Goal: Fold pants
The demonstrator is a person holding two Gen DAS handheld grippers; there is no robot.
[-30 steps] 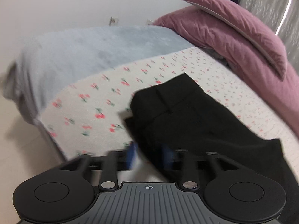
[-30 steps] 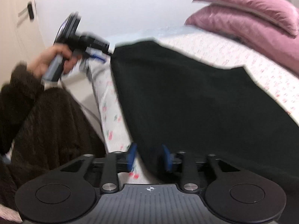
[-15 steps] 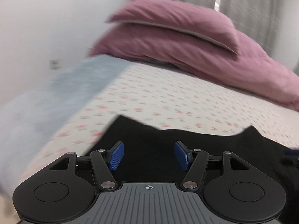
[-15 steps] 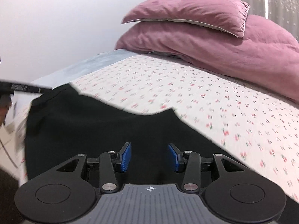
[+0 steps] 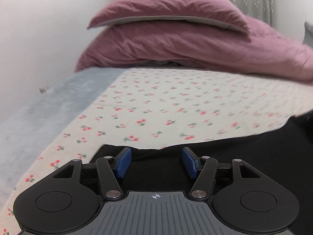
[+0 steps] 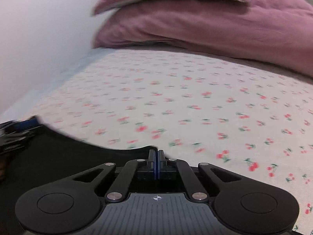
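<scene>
I'm working the black pants [image 5: 225, 156] lying on the cherry-print bed sheet [image 5: 166, 105], at its near edge, well short of the pink pillow [image 5: 168, 9]. My right tool [image 6: 157, 157] has just been closing and is now pinching the far edge of the pants. My left tool [image 5: 155, 161] is standing apart over the same edge, its jaws just narrowing slightly, gripping nothing yet. I'm judging a fold as only starting: the left grab, lifting over and smoothing are left.
</scene>
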